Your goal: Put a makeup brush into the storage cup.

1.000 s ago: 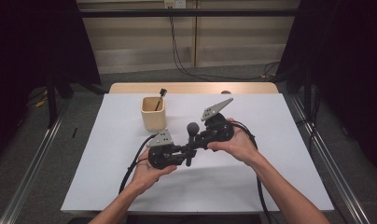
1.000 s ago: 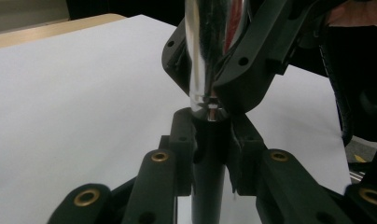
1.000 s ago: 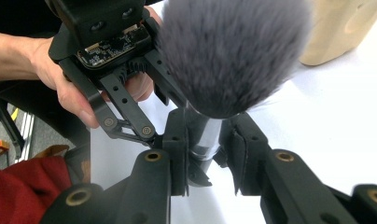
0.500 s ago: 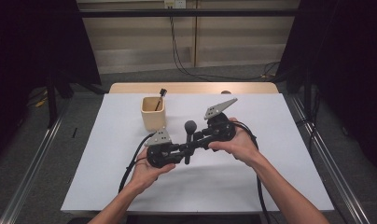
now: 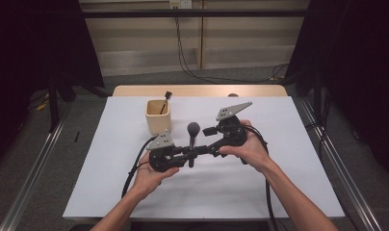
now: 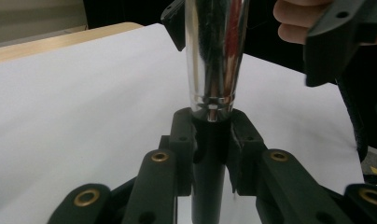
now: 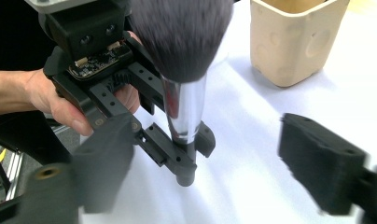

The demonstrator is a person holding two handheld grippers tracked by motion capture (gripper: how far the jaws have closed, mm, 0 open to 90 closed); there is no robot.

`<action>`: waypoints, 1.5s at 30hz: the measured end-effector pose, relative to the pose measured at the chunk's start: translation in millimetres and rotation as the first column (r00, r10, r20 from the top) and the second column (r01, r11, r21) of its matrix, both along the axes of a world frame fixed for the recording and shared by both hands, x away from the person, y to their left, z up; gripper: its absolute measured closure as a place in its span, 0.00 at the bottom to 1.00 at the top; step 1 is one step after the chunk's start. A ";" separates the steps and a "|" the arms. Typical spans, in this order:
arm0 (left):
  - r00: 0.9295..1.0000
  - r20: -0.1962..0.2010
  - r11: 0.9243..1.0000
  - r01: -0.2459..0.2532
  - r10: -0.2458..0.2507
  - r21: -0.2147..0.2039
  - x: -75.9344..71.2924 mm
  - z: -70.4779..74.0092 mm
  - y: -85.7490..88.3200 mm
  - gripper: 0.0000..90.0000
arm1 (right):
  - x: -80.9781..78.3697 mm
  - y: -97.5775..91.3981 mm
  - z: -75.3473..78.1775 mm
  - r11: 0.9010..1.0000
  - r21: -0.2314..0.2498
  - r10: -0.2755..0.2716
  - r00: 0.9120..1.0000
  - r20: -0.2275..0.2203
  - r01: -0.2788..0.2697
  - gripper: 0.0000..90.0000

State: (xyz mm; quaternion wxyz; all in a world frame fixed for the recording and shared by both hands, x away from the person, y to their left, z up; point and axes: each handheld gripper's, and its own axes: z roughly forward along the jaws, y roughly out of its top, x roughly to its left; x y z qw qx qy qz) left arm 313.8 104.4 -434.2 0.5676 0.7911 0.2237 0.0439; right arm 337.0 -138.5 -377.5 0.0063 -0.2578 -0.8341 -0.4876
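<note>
White covering lies over the surface (image 5: 279, 192), with the person's two forearms entering from the near edge. The left gripper (image 5: 183, 155) sits in the left hand (image 5: 151, 173), its black fingers (image 6: 182, 140) clenched on the dark lower handle of a make-up brush with a polished silver metal ferrule and a dense black bristle head (image 5: 192, 142). In the left gripper view the two fingers press against the handle from either side, just below the ferrule. The brush stands upright above the surface, near its middle, bristle head uppermost.

The right gripper (image 5: 213, 147), held in the right hand (image 5: 250, 149), faces the left gripper from the other side of the brush. Its fingers (image 7: 317, 163) have just been opening and now stand released, wide apart, with the brush ferrule and the left gripper's fingers seen between them in the right gripper view; neither finger touches the brush. The image of these fingers is blurred.

Beyond the grippers, towards the far left of the surface, stands a beige square-sided holder cup with shallow round dimples (image 5: 158, 117), well apart from the brush. A thin dark stick-like item (image 5: 164, 101) leans inside it, its end projecting above the rim; its nature cannot be determined. A bare wooden strip (image 5: 197, 90) shows along the far edge.
</note>
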 end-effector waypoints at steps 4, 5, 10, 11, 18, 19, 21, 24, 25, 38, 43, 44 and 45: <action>1.000 0.004 1.000 -0.019 0.019 0.005 -0.6 -0.5 2.3 0.83 | -0.3 -4.2 -2.5 0.999 0.014 -0.039 0.999 0.010 0.039 0.04; 1.000 0.003 1.000 -0.017 0.017 0.007 -0.5 -1.2 3.2 0.83 | -0.5 -5.1 -2.8 0.999 0.013 -0.047 0.999 0.013 0.047 0.02; 1.000 0.004 0.999 -0.030 0.030 0.013 -0.9 -0.2 8.1 0.83 | -3.2 -11.1 -7.8 0.994 0.023 -0.109 0.994 0.033 0.108 0.02; 0.999 0.006 0.999 -0.032 0.032 0.013 -0.9 0.2 9.1 0.83 | -4.2 -12.7 -8.9 0.992 0.020 -0.122 0.992 0.039 0.122 0.02; 0.998 0.006 0.998 -0.059 0.059 0.014 -3.3 0.6 21.4 0.83 | -14.6 -24.4 -10.8 0.991 0.028 -0.136 0.987 0.081 0.134 0.01; 0.998 0.006 0.998 -0.062 0.062 0.017 -3.3 0.8 22.6 0.83 | -15.4 -26.1 -11.2 0.990 0.028 -0.139 0.988 0.072 0.137 0.01; 0.998 0.007 0.998 -0.068 0.068 0.014 -2.8 1.9 25.0 0.83 | -17.0 -29.5 -13.4 0.988 0.031 -0.155 0.985 0.071 0.153 0.01; 0.997 0.010 0.997 -0.071 0.071 0.015 -2.7 3.8 28.9 0.83 | -18.8 -33.7 -16.3 0.983 0.015 -0.186 0.981 0.053 0.185 0.02; 0.997 0.012 0.997 -0.075 0.075 0.015 -2.7 4.2 30.5 0.83 | -20.0 -35.5 -17.4 0.982 0.019 -0.191 0.980 0.059 0.190 0.02; 0.994 0.019 0.995 -0.104 0.104 0.012 -3.5 10.3 50.9 0.83 | -31.3 -58.1 -28.7 0.967 0.034 -0.256 0.964 0.073 0.254 0.02; 0.992 0.021 0.992 -0.127 0.127 0.003 -1.3 14.7 60.0 0.83 | -37.3 -67.0 -33.2 0.955 0.042 -0.296 0.951 0.088 0.293 0.02; 0.992 0.021 0.992 -0.128 0.128 0.003 -0.7 15.8 61.7 0.83 | -39.1 -69.0 -33.8 0.952 0.044 -0.306 0.947 0.099 0.303 0.02; 0.990 0.023 0.991 -0.136 0.136 0.001 -0.3 16.5 62.9 0.83 | -40.2 -70.8 -34.3 0.950 0.045 -0.312 0.944 0.103 0.309 0.02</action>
